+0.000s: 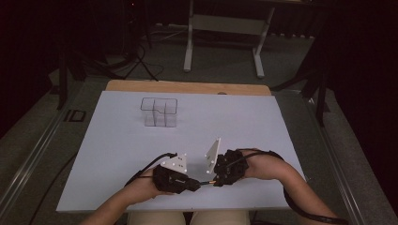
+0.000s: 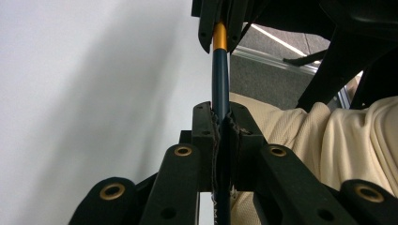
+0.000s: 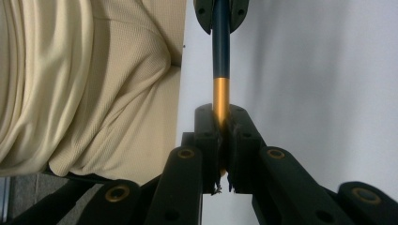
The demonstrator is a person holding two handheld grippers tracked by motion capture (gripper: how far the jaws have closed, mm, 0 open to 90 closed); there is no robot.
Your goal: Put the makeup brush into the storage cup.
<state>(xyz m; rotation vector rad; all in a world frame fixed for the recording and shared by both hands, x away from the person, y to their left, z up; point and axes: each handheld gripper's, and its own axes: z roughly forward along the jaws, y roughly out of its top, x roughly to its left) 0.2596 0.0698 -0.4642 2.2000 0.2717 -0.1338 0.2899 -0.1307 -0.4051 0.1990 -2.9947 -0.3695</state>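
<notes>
Low in the centre of the high view: left gripper point(image 1: 195, 184) and right gripper point(image 1: 212, 179) pointed at each other, forearms angled in from the bottom edge. Between them a slim pen point(image 2: 220, 75), dark blue with a gold end. Left jaws clenched on the blue part, right jaws clamped on the gold end point(image 3: 221, 101). From above, pen barely discernible, tips hidden by gripper bodies

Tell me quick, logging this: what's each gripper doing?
Left gripper: shut on the pen, dark end.
Right gripper: shut on the pen, gold end.
</notes>
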